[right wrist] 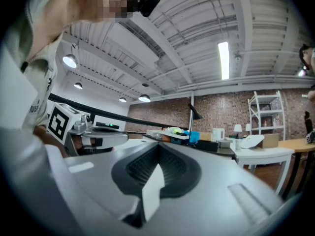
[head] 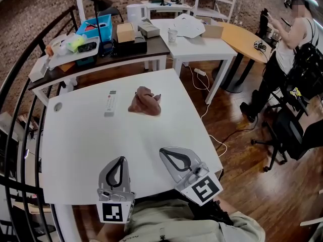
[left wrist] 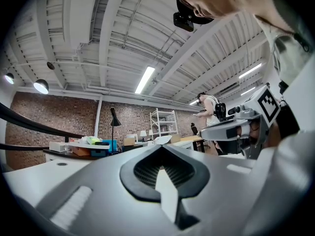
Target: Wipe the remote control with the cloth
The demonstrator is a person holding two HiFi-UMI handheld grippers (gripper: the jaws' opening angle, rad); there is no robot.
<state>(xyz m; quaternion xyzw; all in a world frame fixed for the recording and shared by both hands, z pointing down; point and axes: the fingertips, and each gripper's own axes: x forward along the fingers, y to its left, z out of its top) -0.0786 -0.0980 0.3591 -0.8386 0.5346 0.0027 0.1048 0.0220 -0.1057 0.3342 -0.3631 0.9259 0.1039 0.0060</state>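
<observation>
A white remote control (head: pixel 110 103) lies on the white table (head: pixel 81 145) toward its far left. Just to its right sits a crumpled reddish-brown cloth (head: pixel 145 102). My left gripper (head: pixel 120 160) rests near the table's front edge, jaws shut and empty, well short of both. To its right my right gripper (head: pixel 162 152) is likewise shut with nothing in it. In the left gripper view the left gripper (left wrist: pixel 160 148) shows closed jaws, with the right gripper's marker cube at the right. The right gripper view shows the right gripper (right wrist: pixel 158 145) closed; remote and cloth are hidden in both gripper views.
A dark side table (head: pixel 151 48) behind holds a blue bin (head: pixel 96 26), boxes and a tray. Further white tables (head: pixel 202 47) and a wooden desk (head: pixel 245 37) stand at the back right, where a person (head: pixel 290 39) stands. A black office chair (head: pixel 295 130) is at the right; a black railing (head: pixel 20 84) runs along the left.
</observation>
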